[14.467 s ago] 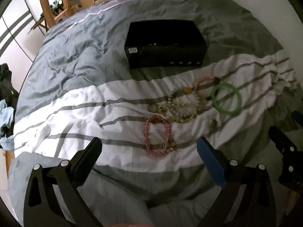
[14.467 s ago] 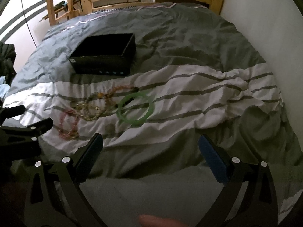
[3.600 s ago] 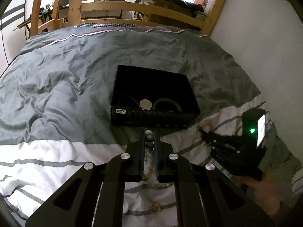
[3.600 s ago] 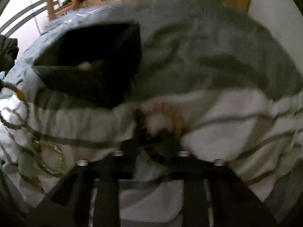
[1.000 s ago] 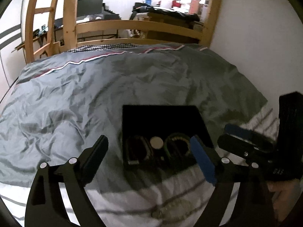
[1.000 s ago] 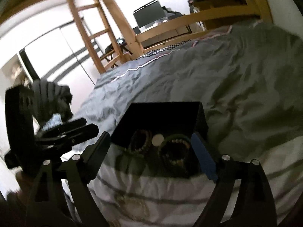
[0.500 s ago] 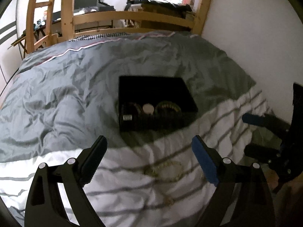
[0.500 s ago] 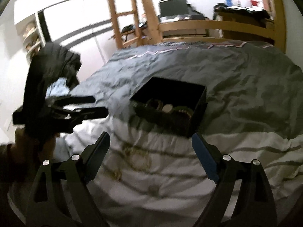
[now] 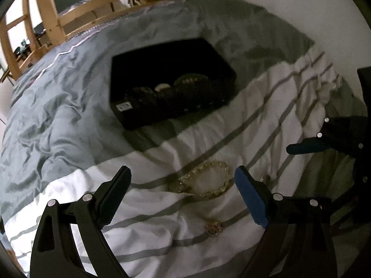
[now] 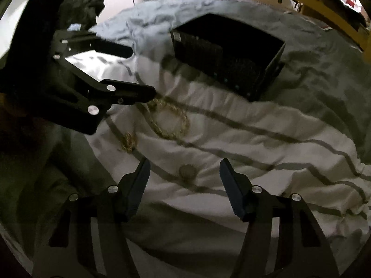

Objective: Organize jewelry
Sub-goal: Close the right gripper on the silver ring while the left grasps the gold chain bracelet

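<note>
Both grippers have dropped toward the bead bracelet [image 9: 204,180], jaws apart; only the right view shows a round pendant [image 10: 187,171].

Our left wrist view looks down across the striped duvet [image 9: 76,185] toward the black box [image 9: 171,85]; our right wrist view faces it from the right, closer. Both share the gold bracelet [image 9: 204,183].

Gold bead bracelet [image 9: 204,181] flat on duvet, black box [image 9: 171,81] beyond
</note>
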A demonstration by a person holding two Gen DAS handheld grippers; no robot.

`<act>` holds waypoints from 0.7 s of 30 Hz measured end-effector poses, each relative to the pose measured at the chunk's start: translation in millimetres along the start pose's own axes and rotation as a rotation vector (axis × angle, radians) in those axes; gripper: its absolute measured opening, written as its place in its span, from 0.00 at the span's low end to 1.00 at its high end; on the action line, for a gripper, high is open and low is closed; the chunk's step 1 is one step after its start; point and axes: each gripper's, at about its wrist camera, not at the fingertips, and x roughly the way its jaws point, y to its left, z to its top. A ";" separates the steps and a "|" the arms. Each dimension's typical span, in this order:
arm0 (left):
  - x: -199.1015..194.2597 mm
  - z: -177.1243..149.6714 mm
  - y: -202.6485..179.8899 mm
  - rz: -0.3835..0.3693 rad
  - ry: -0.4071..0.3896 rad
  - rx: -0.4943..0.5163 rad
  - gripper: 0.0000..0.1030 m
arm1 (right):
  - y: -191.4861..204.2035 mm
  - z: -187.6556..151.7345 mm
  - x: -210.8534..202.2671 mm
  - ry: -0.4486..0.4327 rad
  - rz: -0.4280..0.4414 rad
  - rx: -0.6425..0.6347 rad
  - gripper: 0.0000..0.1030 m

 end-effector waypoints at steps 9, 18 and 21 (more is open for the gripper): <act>46.5 -0.1 -7.6 0.048 0.141 0.047 0.86 | -0.6 -3.1 47.2 0.150 -0.054 0.001 0.50; 63.7 -3.9 13.6 0.056 0.217 -0.054 0.38 | -6.2 -2.5 45.7 0.140 -0.105 0.036 0.22; 59.9 -3.9 22.0 0.047 0.204 -0.091 0.23 | -8.2 -2.2 41.9 0.124 -0.109 0.054 0.19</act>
